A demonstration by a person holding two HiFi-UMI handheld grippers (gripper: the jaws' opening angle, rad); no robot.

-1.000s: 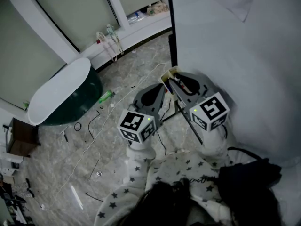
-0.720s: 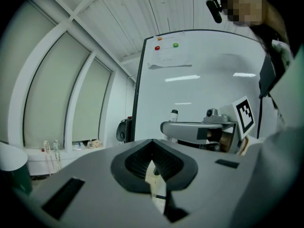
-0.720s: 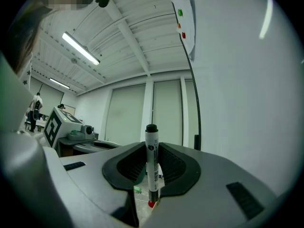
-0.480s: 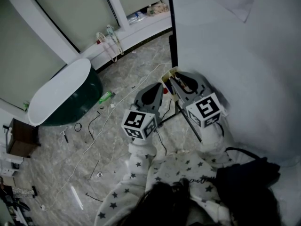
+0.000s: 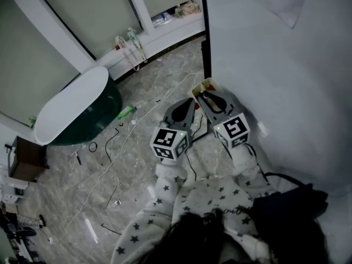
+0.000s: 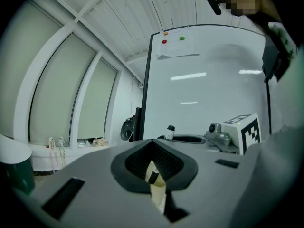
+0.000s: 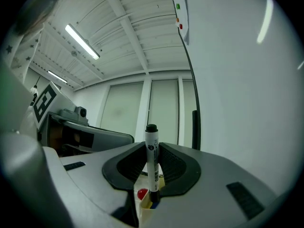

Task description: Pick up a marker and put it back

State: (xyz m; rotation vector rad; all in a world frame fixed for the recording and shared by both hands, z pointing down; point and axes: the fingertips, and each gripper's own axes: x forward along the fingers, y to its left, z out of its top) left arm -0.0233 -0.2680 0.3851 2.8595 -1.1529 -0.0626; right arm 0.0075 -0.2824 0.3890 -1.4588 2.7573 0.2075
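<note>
A white marker with a black cap (image 7: 151, 158) stands upright between the jaws of my right gripper (image 7: 152, 145), which is shut on it. Its lower end is in a cream marker holder (image 7: 146, 213), next to a red cap (image 7: 142, 193) and a blue one (image 7: 155, 205). In the head view my right gripper (image 5: 208, 95) points at the holder (image 5: 204, 84) at the foot of the whiteboard (image 5: 275, 65). My left gripper (image 5: 187, 106) hangs just left of it, apart from the holder. Its jaws (image 6: 153, 144) are together, and only the holder (image 6: 159, 194) shows through the slit.
The whiteboard's black frame post (image 5: 204, 32) rises just behind the holder. A green and white tub (image 5: 77, 109) stands on the marble floor at left. Loose cables (image 5: 110, 147) and small litter lie between the tub and me. A window ledge (image 5: 165, 21) runs along the far wall.
Both grippers have drawn a little closer together. The right one, still holding the marker, has edged toward the holder.
</note>
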